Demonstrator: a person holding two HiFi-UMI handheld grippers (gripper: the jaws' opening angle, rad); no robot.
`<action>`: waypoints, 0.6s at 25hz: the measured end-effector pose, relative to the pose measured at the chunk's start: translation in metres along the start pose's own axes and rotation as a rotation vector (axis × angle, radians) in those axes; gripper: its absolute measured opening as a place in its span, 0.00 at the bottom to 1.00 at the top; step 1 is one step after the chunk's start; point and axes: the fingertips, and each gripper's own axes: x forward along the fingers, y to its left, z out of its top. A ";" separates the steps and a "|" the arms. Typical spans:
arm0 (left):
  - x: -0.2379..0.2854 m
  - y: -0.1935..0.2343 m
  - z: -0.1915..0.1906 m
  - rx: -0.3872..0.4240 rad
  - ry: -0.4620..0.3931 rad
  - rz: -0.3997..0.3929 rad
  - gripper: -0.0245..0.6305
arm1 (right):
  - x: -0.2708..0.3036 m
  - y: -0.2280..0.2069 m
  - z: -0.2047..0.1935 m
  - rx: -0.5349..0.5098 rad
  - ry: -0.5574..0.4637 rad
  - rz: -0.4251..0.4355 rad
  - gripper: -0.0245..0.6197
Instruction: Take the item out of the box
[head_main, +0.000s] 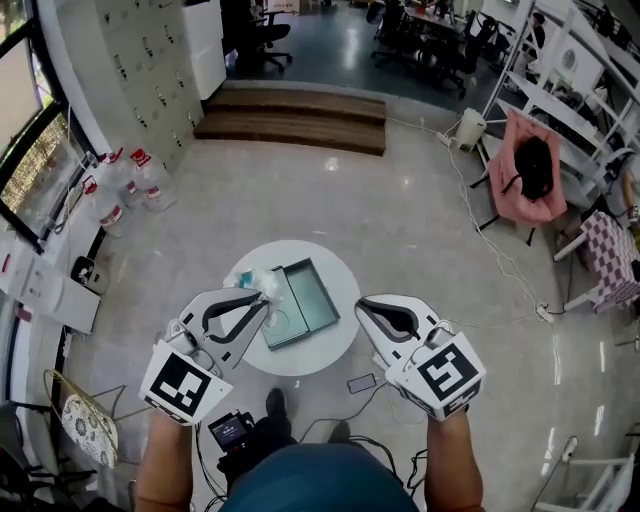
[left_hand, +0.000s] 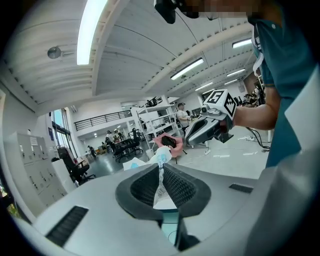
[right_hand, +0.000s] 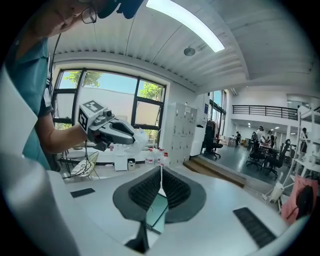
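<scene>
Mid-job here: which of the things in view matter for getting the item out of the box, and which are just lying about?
Part of the job:
- plastic packet, pinched in the left gripper
- open teal box
- round white table under the box
- right gripper, jaws together

Just lying about:
- water bottles
- pink chair
- wooden step
</scene>
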 end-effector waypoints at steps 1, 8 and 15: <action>-0.004 -0.001 0.003 -0.004 -0.008 0.007 0.10 | -0.001 0.002 0.001 -0.005 0.000 0.002 0.10; -0.019 0.003 0.015 -0.012 -0.044 0.030 0.10 | 0.005 0.016 0.010 -0.060 -0.019 0.049 0.10; -0.014 -0.003 0.027 -0.012 -0.033 0.024 0.10 | -0.008 0.011 0.015 -0.045 -0.008 0.053 0.10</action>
